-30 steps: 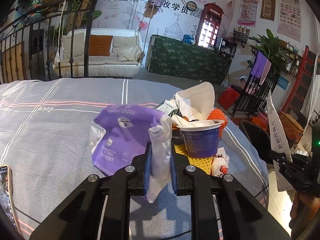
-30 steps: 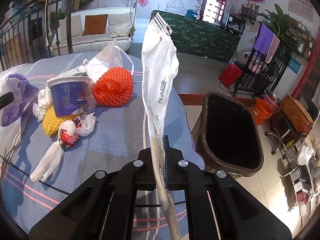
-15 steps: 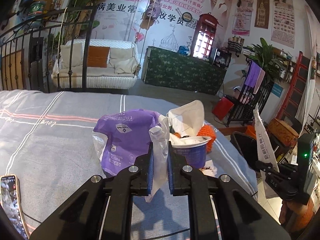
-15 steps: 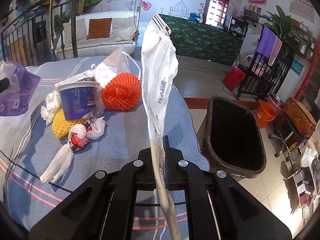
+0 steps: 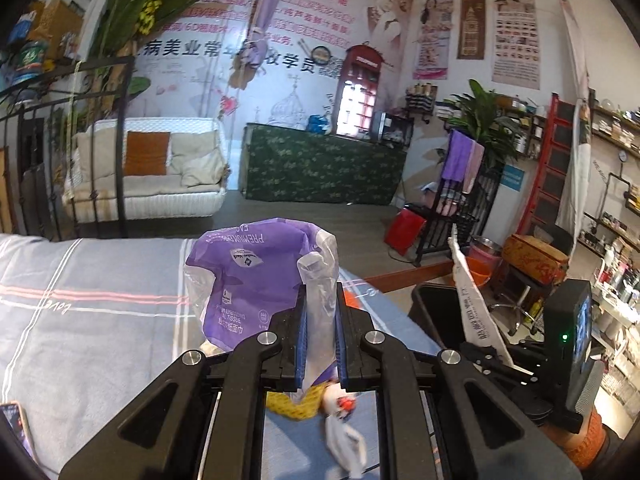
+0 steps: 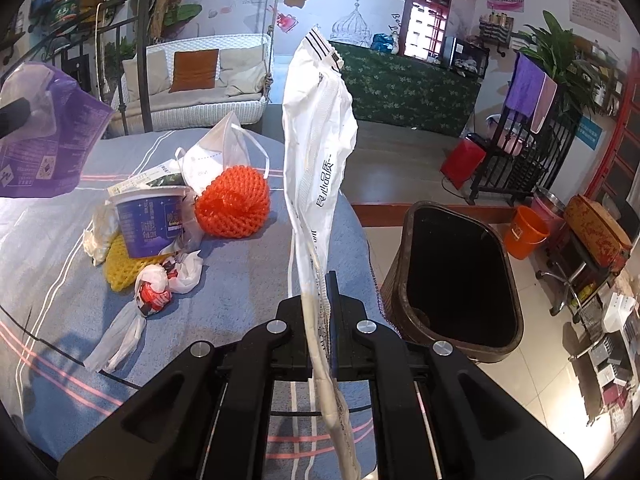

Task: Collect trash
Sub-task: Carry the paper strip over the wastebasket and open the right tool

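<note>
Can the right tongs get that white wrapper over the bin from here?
Probably yes. The right tongs are shut on the white wrapper, and the dark bin stands open just to their right off the bed's edge, with nothing visible between.

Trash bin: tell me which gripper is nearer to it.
Right. The right gripper, shut on a white wrapper, is beside the trash bin. The left gripper, holding a purple bag, is farther back over the table.
</note>
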The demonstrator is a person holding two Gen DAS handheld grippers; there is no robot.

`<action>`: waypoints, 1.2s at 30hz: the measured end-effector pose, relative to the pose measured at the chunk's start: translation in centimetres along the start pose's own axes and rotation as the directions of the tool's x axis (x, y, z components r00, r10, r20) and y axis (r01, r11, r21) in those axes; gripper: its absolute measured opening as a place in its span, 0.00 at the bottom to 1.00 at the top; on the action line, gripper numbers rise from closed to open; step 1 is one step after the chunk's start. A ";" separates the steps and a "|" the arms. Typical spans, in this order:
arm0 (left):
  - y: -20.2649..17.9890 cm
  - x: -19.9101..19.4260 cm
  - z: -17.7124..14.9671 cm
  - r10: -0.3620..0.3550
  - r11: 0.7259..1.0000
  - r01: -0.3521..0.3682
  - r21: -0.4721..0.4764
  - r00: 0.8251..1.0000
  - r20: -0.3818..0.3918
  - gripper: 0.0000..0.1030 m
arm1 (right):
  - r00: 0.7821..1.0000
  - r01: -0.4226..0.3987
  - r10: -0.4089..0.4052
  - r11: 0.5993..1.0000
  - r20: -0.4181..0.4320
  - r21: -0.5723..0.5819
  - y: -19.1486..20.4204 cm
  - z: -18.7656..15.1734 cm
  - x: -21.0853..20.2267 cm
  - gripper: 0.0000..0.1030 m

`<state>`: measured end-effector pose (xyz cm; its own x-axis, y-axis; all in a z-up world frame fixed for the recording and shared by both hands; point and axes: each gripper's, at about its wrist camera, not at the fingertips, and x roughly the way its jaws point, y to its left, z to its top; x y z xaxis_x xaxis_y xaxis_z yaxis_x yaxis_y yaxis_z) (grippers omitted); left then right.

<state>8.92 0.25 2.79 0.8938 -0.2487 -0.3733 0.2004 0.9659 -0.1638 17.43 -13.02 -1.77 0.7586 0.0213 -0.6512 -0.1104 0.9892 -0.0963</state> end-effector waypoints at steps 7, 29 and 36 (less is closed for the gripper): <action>-3.3 2.1 0.3 -0.100 0.993 0.100 0.057 0.995 -0.016 0.12 | 1.000 0.007 -0.007 0.996 -0.001 0.088 -4.1 0.3 0.6 0.06; -12.1 6.3 0.6 -0.284 0.942 0.294 0.159 0.955 -0.084 0.12 | 0.968 0.108 -0.028 0.944 -0.250 0.313 -19.1 0.5 16.6 0.06; -12.2 7.0 0.7 -0.288 0.940 0.302 0.161 0.952 -0.104 0.12 | 0.939 0.175 -0.056 0.927 -0.339 0.331 -20.0 -0.4 19.5 0.18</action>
<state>12.97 -13.24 2.84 0.7512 -0.5226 -0.4033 0.5229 0.8439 -0.1196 34.16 -32.44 -12.79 0.5006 -0.0850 -0.8615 0.2435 0.9688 0.0459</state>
